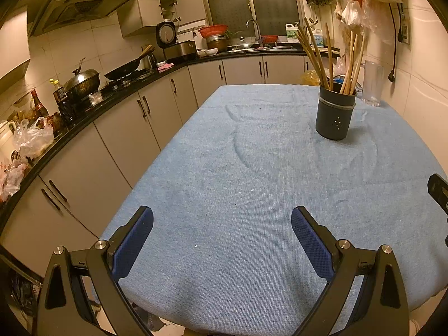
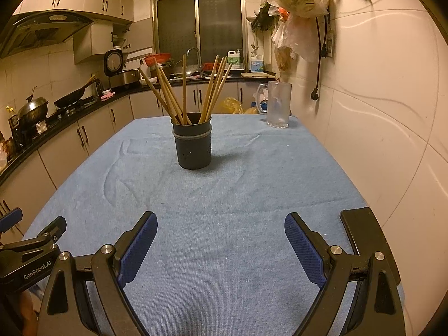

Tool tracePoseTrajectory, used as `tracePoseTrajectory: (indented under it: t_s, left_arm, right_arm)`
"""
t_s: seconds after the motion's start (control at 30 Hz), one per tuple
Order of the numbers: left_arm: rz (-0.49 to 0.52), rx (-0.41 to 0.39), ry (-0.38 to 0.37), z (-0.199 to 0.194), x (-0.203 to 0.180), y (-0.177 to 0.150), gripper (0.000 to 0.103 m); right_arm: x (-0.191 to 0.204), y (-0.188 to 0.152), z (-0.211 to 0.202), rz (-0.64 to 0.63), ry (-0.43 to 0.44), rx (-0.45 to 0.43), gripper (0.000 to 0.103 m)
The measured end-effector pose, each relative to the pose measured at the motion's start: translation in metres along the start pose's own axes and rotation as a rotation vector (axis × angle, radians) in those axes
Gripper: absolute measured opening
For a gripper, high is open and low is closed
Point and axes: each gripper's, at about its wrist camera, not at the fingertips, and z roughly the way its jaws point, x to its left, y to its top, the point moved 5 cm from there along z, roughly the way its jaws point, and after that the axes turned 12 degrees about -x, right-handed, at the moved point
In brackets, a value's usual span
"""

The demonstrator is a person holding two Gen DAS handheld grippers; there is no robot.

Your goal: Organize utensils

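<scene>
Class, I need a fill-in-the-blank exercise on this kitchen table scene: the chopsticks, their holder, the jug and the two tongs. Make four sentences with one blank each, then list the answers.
1. The chopsticks stand in a dark ____ holder.
2. The table is covered by a ____ cloth.
3. Both the left tongs and the right tongs are ____.
4. The clear jug holds ____ chopsticks.

Answers: grey; blue; open; no

Warm dim indoor light, soft shadows, sharp focus, strong fisheye edge bending
</scene>
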Motion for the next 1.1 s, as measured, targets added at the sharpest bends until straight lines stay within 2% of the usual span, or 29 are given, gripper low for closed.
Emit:
tracePoseTrajectory:
  t_s: [0.83,0.93,1.1]
  left_arm:
    - [-0.006,0.032,-0.015,0.017,0.002,-0.002,0.098]
    - [-0.005,0.037,-0.015,0.023,0.004,-0.001,0.098]
    - [-0.020,0.068,-0.004,0.048,0.016,0.004,0.098]
  right_arm:
    - [0.008,-0.005,0.018,-0.005,0.005,0.043,0.095]
    - [-0.001,-0.005,0.032,0.035,0.022,0.085,0.095]
    - [-0.048,-0.009,0.090,0.084,-0.072,0.205,0.100]
